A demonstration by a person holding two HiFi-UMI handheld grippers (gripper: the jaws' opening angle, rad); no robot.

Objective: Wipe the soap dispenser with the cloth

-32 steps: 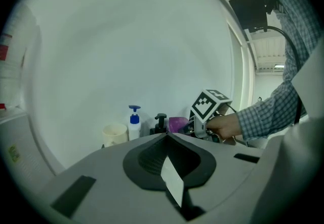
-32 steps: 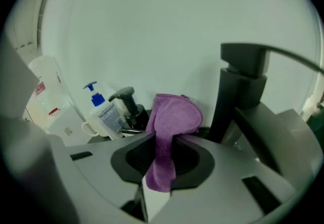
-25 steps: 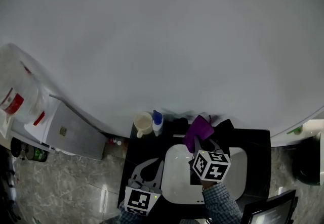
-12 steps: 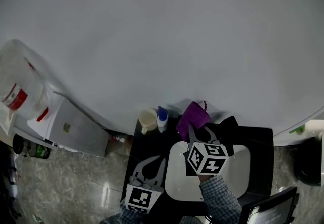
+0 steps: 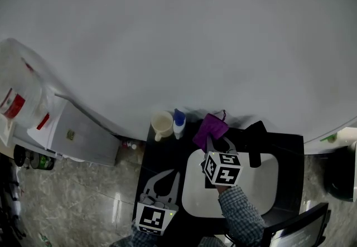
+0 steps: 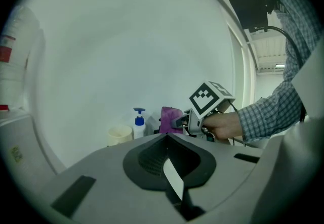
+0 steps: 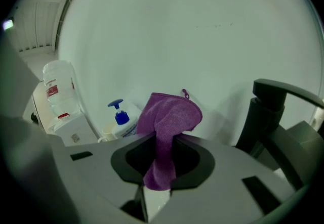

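Observation:
The soap dispenser [image 5: 178,123], a white bottle with a blue pump, stands at the back of the dark counter beside a cream cup [image 5: 162,125]. My right gripper [image 5: 214,143] is shut on a purple cloth [image 5: 210,130], held over the basin's back rim just right of the dispenser and apart from it. In the right gripper view the cloth [image 7: 169,117] bunches up between the jaws, with the dispenser [image 7: 120,120] behind it on the left. My left gripper [image 5: 167,176] hangs low at the counter's front left, shut and holding nothing. From the left gripper view the dispenser [image 6: 138,124] and cloth [image 6: 169,119] are far ahead.
A white basin [image 5: 251,184] is set into the black counter [image 5: 287,156], with a black faucet [image 5: 256,143] at its back. A white appliance [image 5: 72,134] and a water jug [image 5: 17,101] stand at the left. The wall is close behind the dispenser.
My right gripper has carried the purple cloth left and toward the wall, closer to the soap dispenser. The left gripper has stayed low at the counter's front.

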